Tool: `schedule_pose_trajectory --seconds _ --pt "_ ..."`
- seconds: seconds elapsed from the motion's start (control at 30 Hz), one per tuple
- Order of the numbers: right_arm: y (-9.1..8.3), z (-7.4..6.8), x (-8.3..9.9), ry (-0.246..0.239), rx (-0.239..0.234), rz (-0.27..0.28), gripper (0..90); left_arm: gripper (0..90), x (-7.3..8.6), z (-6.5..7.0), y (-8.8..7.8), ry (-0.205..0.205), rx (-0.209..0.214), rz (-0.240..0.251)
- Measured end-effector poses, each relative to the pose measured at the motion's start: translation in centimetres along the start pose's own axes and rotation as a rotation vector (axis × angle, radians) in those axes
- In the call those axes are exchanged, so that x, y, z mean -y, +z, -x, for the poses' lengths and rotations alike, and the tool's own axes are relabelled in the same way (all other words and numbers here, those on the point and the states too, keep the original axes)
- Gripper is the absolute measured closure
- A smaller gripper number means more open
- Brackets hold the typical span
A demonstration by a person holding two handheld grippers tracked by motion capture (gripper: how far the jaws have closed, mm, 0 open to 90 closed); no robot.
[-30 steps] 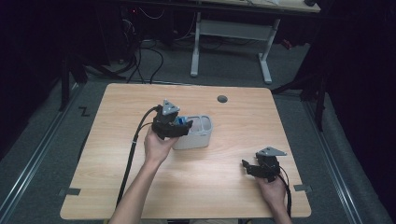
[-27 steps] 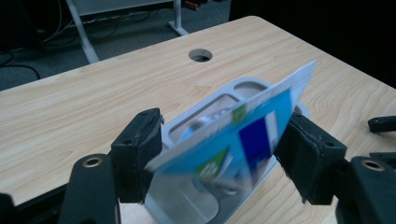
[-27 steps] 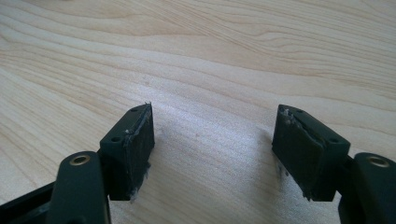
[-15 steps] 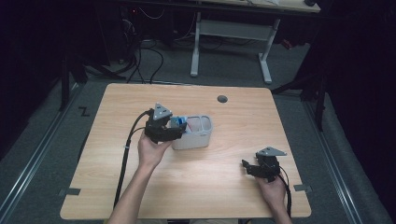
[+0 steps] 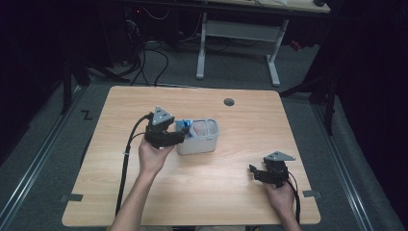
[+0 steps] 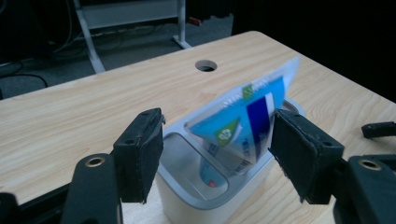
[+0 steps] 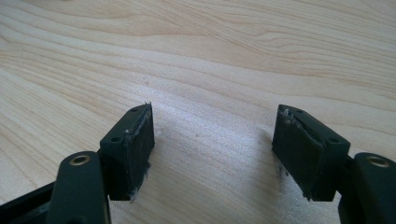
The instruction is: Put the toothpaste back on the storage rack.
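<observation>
Beside the white bin [image 5: 202,142] with its blue-white packet [image 6: 245,116], left gripper [image 6: 215,144] released; right gripper [image 7: 212,154] likewise, over bare table [image 5: 231,183].

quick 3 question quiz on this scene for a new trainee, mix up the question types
1. True or false: the right tool has something between its jaws.
2. Multiple choice: the blue and white packet is (A) flat on the table, (B) leaning out of the white container, (C) under the right tool.
3. Short answer: which tool is at the white container?

Key
1. False; its jaws stand apart over bare wood.
2. B; the packet stands tilted in the container, between the left tool's jaws; it lies against the jaw on the right, clear of the other.
3. The left tool.
</observation>
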State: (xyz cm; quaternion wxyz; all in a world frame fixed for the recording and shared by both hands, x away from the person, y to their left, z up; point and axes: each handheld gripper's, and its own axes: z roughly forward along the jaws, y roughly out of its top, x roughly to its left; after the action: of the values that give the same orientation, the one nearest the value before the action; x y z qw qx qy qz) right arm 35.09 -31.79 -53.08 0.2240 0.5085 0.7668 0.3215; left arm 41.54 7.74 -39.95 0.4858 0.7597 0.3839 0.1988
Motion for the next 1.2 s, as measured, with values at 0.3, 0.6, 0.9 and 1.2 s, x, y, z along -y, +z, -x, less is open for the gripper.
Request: schedule_pose_trajectory --seconds 0.3,0.6,0.9,1.2 --pt "0.0 0.0 0.0 0.001 0.001 0.000 29.4 35.9 0.4 -1.0 -1.4 -0.026 -0.024 0.018" --pt "0.0 0.0 0.0 0.003 0.001 -0.001 29.4 36.3 0.8 -1.7 -2.3 -0.039 -0.043 0.036" --pt "0.0 0.0 0.0 0.002 0.002 0.000 29.4 36.7 1.2 -2.5 -3.5 -0.060 -0.061 0.056" --pt "0.0 0.0 0.0 0.002 0.002 0.001 29.4 36.4 1.7 -3.4 -4.9 -0.083 -0.085 0.072"
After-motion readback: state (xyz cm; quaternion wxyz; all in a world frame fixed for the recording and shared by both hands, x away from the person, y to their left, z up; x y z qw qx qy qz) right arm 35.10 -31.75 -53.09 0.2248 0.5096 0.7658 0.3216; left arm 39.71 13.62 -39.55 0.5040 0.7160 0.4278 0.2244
